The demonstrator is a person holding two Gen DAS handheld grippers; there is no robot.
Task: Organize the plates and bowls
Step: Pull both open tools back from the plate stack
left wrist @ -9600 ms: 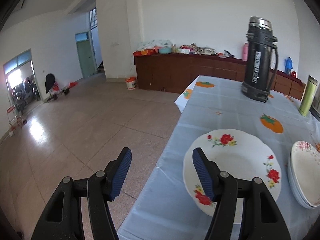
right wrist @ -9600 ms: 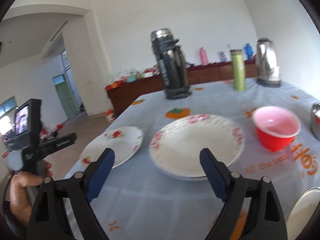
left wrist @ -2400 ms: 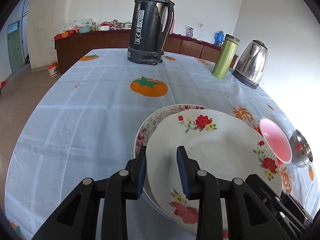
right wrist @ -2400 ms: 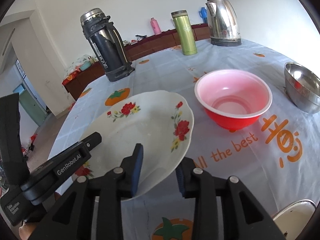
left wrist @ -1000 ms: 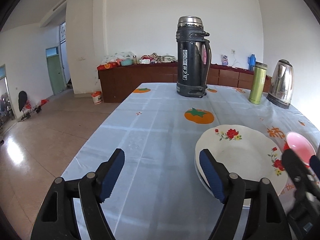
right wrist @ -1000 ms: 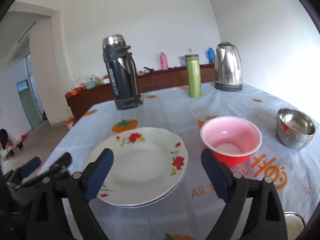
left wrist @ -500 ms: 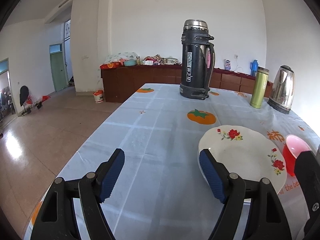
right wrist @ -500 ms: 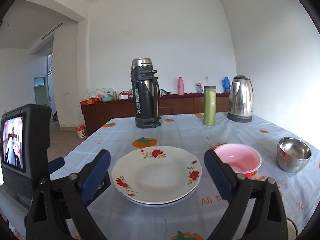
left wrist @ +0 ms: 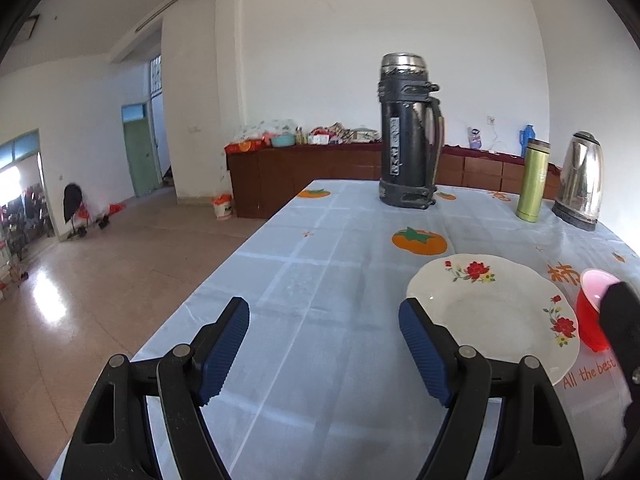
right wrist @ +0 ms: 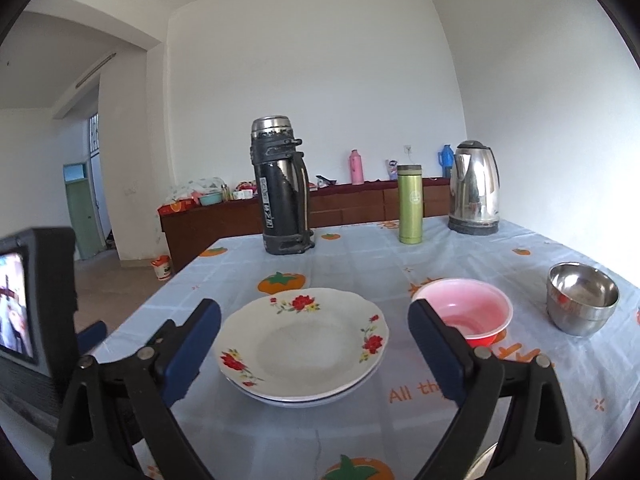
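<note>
White china with red flowers, the top plate sits nested on the plate stack near the middle of the tablecloth, closer to the near edge than the far one. Just beside it, toward the right edge, stands the red bowl with its pink inside, and farther toward that edge the steel bowl, apart from it. With the plates together, the step in hand looks to be the bowls: I judge the better way is to take one bowl by its rim, one finger inside and one outside, lift it clear before crossing, and set it squarely into the other so neither tips. The right gripper hovers low over the near edge, aimed slightly downward across the stack, jaws spread wide with nothing between the pads. The left gripper hangs over the left near corner, tilted somewhat more downward, jaws likewise spread and empty, the stack just off its right finger. At the far edge stand the black flask, green tumbler and kettle.
</note>
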